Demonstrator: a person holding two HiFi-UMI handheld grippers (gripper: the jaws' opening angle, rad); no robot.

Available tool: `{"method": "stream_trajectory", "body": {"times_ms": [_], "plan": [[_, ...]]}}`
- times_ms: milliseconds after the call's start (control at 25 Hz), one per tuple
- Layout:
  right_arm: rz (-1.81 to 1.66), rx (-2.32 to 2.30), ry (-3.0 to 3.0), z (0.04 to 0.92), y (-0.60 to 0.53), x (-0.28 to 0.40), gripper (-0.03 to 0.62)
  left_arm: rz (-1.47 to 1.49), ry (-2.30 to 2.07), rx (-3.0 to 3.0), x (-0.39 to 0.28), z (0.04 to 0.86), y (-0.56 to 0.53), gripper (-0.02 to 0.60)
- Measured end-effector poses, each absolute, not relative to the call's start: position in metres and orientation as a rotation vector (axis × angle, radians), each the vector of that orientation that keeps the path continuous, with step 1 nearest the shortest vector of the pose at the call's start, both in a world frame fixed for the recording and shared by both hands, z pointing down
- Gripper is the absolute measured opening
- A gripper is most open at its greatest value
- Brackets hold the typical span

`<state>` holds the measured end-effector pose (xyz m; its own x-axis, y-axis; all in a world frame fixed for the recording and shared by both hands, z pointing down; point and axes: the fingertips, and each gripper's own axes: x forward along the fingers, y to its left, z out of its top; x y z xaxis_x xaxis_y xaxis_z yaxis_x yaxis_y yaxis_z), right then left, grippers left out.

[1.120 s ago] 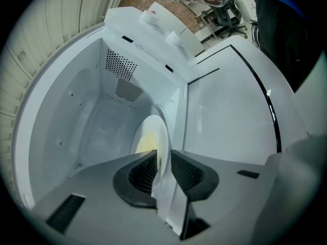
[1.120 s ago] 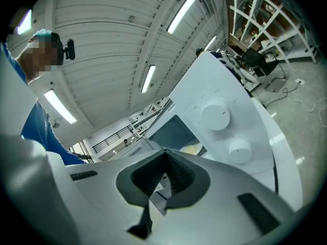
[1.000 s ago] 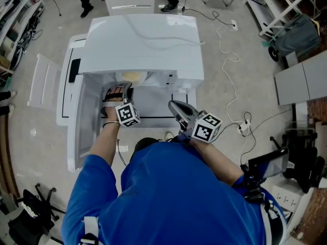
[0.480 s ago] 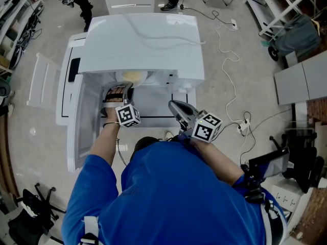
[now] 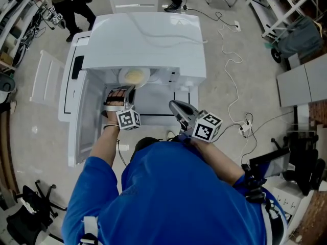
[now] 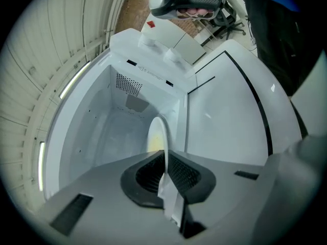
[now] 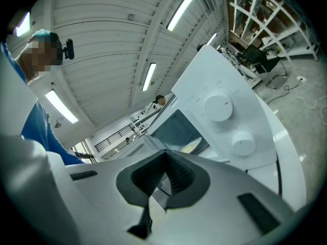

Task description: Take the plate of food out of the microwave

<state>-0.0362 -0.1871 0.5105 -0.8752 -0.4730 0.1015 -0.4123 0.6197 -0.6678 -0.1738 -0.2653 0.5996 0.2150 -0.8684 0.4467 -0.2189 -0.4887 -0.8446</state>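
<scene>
The white microwave (image 5: 148, 34) stands with its door (image 5: 84, 121) swung open to the left. A white plate (image 5: 134, 77) of yellow food sits at the mouth of the cavity. My left gripper (image 5: 129, 90) reaches into the opening and its jaws have just been closing on the plate's near rim. In the left gripper view the plate (image 6: 157, 134) runs edge-on between the pads of the left gripper (image 6: 164, 160). My right gripper (image 5: 173, 105) hangs in front of the microwave's control side, shut on nothing. From the right gripper view (image 7: 164, 157) the plate (image 7: 190, 146) shows inside the cavity.
The microwave sits on a white cabinet (image 5: 158, 103). White cables (image 5: 230, 75) trail over the floor at the right. A white chair (image 5: 132, 1) and standing people (image 5: 66, 4) are behind the microwave. Shelving (image 5: 286, 4) lines the right.
The left gripper's jaws have closed onto the plate's rim and lifted slightly. More of the plate now shows from under the microwave's top. The right gripper has kept still.
</scene>
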Motion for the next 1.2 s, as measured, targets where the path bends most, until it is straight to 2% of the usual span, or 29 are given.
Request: {"method": "stream_trajectory", "body": {"times_ms": [640, 960, 1200], "plan": [[-1.127, -0.714, 2.728, 0.515, -0.189, -0.037, -0.008, -1.359, 0.976, -1.863, -0.178, 0.62, -0.262, 0.036], [-1.131, -0.697, 2.739, 0.516, -0.19, -0.041, -0.008, -1.277, 1.125, -2.055, -0.178, 0.62, -0.252, 0.143], [-1.136, -0.676, 2.733, 0.515, -0.188, -0.045, -0.008, -1.064, 1.444, -2.251, -0.188, 0.601, -0.238, 0.16]]}}
